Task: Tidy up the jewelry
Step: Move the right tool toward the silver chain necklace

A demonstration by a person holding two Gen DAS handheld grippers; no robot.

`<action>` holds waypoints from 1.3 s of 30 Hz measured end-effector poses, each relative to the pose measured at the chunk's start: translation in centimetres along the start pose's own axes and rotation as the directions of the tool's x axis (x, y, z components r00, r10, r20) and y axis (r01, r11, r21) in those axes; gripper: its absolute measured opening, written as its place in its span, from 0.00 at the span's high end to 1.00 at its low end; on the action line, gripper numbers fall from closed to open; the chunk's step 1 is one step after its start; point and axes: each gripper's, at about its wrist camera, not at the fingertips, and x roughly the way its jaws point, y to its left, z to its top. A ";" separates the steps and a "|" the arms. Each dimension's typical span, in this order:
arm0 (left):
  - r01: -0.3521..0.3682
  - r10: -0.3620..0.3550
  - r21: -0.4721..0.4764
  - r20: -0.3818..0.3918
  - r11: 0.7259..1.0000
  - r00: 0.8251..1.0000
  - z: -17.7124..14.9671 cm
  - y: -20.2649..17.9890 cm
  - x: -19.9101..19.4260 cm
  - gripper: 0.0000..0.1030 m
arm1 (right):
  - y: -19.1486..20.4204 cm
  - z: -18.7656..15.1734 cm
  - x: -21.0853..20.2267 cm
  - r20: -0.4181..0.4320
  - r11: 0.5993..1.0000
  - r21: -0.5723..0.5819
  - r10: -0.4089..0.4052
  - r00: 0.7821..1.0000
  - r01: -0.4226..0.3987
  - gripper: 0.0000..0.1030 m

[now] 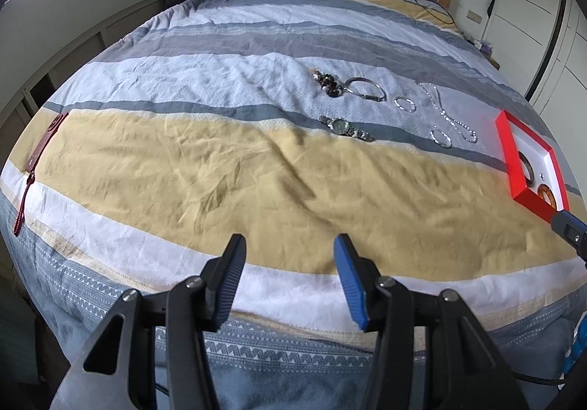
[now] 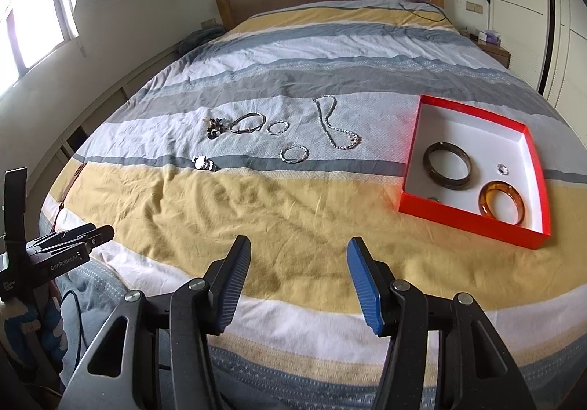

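Partway through: two bangles already sit in the red box. Watch, necklace and bracelets wait on the bedspread. The left gripper and right gripper both hover empty, jaws apart.

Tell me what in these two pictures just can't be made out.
- Red box, left wrist view: its right part is cut off by the picture edge.
- Small item in the box, right wrist view: half hidden behind the near wall.
- Tiny clear piece in the box: too small to identify.
- Dark beaded cluster: too small to tell its pieces apart.
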 end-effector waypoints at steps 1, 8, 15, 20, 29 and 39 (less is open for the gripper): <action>-0.003 0.003 -0.001 -0.003 1.000 1.000 0.2 0.2 0.4 0.54 | 0.0 0.3 0.5 -0.003 1.000 -0.003 0.003 1.000 -0.003 0.47; -0.007 0.007 -0.022 -0.026 1.000 1.000 1.9 1.3 3.0 0.54 | 0.2 2.5 3.6 -0.023 0.999 -0.028 0.023 0.999 -0.024 0.47; -0.010 0.010 -0.025 -0.025 1.000 1.000 4.7 1.6 5.4 0.54 | -0.3 4.8 6.1 -0.028 0.999 -0.045 0.024 0.999 -0.025 0.48; -0.009 0.008 -0.032 -0.021 0.999 1.000 7.0 1.9 7.0 0.54 | -1.2 6.5 7.7 -0.024 0.999 -0.042 0.011 1.000 -0.012 0.48; 0.035 -0.035 -0.026 -0.004 0.999 0.999 12.1 1.1 9.9 0.54 | -2.9 9.6 10.8 -0.029 0.999 -0.047 -0.005 1.000 0.004 0.48; 0.148 -0.148 0.001 -0.032 0.989 0.988 17.1 -1.7 15.2 0.54 | -3.6 13.0 14.4 -0.038 0.996 -0.085 -0.008 0.999 0.005 0.48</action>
